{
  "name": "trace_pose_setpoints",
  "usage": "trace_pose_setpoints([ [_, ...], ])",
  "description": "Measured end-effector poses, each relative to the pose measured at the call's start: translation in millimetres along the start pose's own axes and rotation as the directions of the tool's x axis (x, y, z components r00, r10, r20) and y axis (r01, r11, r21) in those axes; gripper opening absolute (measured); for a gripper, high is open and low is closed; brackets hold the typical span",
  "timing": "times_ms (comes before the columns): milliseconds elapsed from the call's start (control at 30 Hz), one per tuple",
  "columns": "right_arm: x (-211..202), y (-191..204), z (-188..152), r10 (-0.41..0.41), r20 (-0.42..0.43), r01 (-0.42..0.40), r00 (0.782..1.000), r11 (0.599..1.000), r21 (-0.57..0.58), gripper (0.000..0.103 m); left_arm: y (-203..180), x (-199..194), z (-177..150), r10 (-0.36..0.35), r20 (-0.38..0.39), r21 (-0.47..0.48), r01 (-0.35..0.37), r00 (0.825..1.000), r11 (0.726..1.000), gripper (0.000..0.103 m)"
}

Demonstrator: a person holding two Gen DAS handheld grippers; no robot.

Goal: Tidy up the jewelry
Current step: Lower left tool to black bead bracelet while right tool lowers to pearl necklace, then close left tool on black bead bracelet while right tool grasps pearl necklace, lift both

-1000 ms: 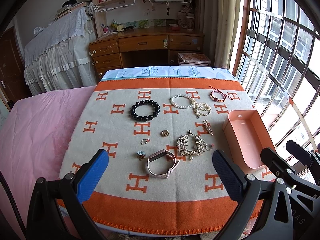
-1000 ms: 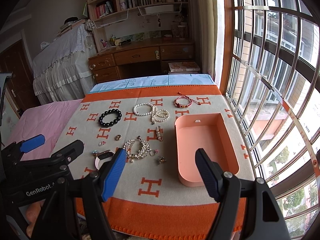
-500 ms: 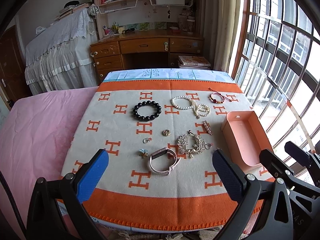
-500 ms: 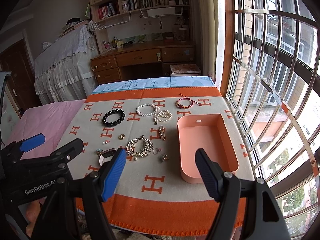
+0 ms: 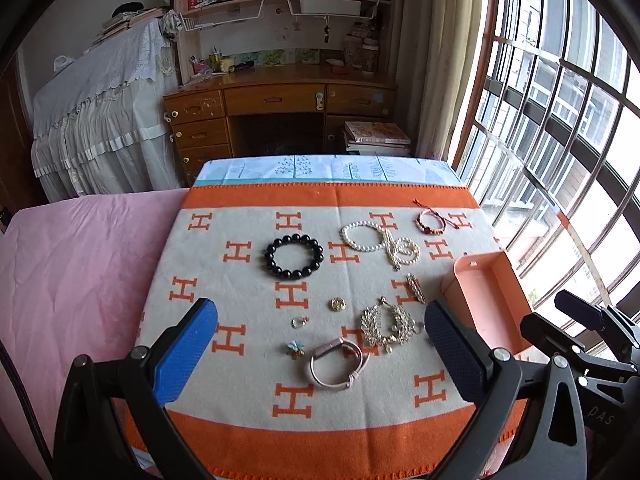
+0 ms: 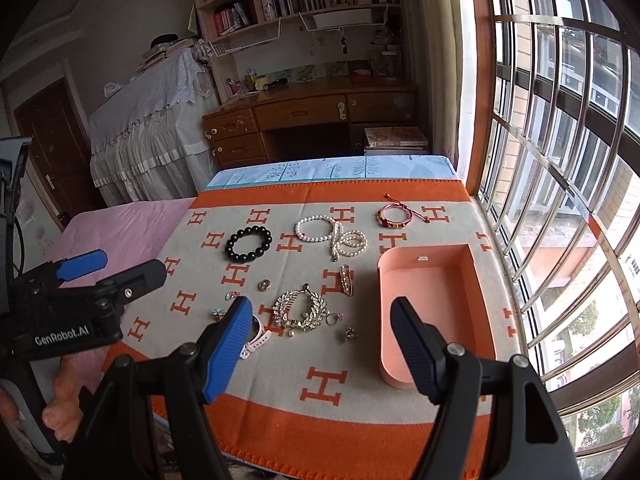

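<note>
Jewelry lies spread on an orange and beige blanket (image 5: 248, 368): a black bead bracelet (image 5: 293, 256) (image 6: 248, 244), a pearl necklace (image 5: 380, 240) (image 6: 332, 236), a red cord bracelet (image 5: 430, 222) (image 6: 394, 216), a crystal leaf comb (image 5: 386, 326) (image 6: 300, 310), a pink watch band (image 5: 336, 362), a hair clip (image 6: 346, 279) and small rings. A pink open box (image 6: 436, 304) (image 5: 488, 300) sits at the right. My left gripper (image 5: 320, 356) hovers open above the blanket's near edge. My right gripper (image 6: 320, 344) is open too, holding nothing.
A pink sheet (image 5: 80, 264) covers the bed to the left. Beyond the bed stand a wooden desk (image 5: 280, 100) and bookshelves. A barred window (image 6: 560, 160) runs along the right. A hand (image 6: 60, 400) holds the left tool.
Both grippers have drawn back and tilted up a little, so the blanket and jewelry sit lower and farther in both views. Nothing was picked up; both stay open.
</note>
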State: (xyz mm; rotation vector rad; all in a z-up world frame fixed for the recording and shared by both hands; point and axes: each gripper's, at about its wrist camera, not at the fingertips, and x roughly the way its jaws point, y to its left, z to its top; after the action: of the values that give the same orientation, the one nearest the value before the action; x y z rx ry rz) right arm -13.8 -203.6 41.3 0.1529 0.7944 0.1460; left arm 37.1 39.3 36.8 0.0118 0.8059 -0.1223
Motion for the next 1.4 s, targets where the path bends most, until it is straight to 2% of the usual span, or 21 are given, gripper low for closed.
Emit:
trace_pose_setpoints([
  [100,12.8,-7.4,28.3,-0.004,0.0,0.004,1.0,1.0,-0.007,0.072,14.9,7.9,33.0,0.058,0.046,-0.004,-0.058,0.997,0.998,0.102],
  [200,35.6,-19.0,59.7,-0.011,-0.03,0.011,0.999,1.0,-0.011,0.07,28.9,30.5,62.5,0.054,0.048,0.002,-0.054,0.997,0.999,0.102],
  [367,94.0,-31.2,99.8,0.006,-0.13,-0.006,0.991,1.0,-0.003,0.058,53.9,106.9,88.7,0.022,-0.103,-0.014,-0.023,0.994,1.0,0.102],
  [567,181.6,-25.6,120.0,0.013,-0.277,-0.022,0.961,0.999,-0.03,0.051,66.1,210.0,79.6,0.031,-0.308,-0.003,-0.033,0.951,0.999,0.1],
  [700,237.0,-19.3,117.6,0.005,-0.372,-0.026,0.928,0.998,-0.052,0.05,74.4,258.4,67.0,0.024,-0.394,-0.01,-0.03,0.919,0.999,0.098],
  [833,279.7,-14.4,109.0,0.008,-0.453,-0.043,0.892,0.997,-0.068,0.049,82.0,290.9,55.8,0.016,-0.454,-0.012,-0.024,0.891,1.0,0.092],
  [967,306.0,-12.8,102.1,0.0,-0.5,-0.052,0.866,0.995,-0.091,0.047,82.4,311.2,45.3,0.001,-0.511,-0.007,-0.005,0.86,1.0,0.073],
  [1100,322.3,-13.5,95.0,-0.02,-0.54,-0.055,0.841,0.991,-0.122,0.038,78.6,322.4,38.1,0.021,-0.537,0.016,-0.015,0.843,1.0,0.071],
  [1133,321.3,-13.6,96.4,-0.03,-0.525,-0.056,0.851,0.988,-0.147,0.033,78.1,322.6,38.5,0.021,-0.526,0.018,-0.014,0.85,1.0,0.071],
  [1167,321.4,-11.5,95.5,-0.047,-0.524,-0.053,0.85,0.983,-0.173,0.03,77.0,324.3,38.9,0.023,-0.527,0.023,-0.013,0.85,1.0,0.07],
  [1233,320.7,-12.4,95.5,-0.029,-0.527,-0.07,0.85,0.983,-0.168,0.02,74.4,325.5,39.9,0.019,-0.522,0.024,-0.008,0.852,1.0,0.065],
  [1300,321.3,-14.1,96.3,-0.013,-0.531,-0.08,0.847,0.985,-0.151,0.013,70.5,325.1,40.6,0.016,-0.522,0.031,0.0,0.853,1.0,0.054],
  [1333,322.1,-14.2,96.6,-0.013,-0.533,-0.08,0.846,0.985,-0.151,0.013,66.3,325.8,41.1,0.013,-0.52,0.037,0.007,0.854,0.999,0.05],
  [1367,322.0,-14.2,96.8,-0.014,-0.532,-0.079,0.847,0.985,-0.152,0.012,62.4,324.5,42.3,0.012,-0.519,0.045,0.013,0.855,0.999,0.039],
  [1400,321.1,-14.3,97.1,-0.011,-0.528,-0.079,0.849,0.986,-0.149,0.007,61.2,321.4,43.3,0.011,-0.518,0.048,0.016,0.855,0.999,0.021],
])
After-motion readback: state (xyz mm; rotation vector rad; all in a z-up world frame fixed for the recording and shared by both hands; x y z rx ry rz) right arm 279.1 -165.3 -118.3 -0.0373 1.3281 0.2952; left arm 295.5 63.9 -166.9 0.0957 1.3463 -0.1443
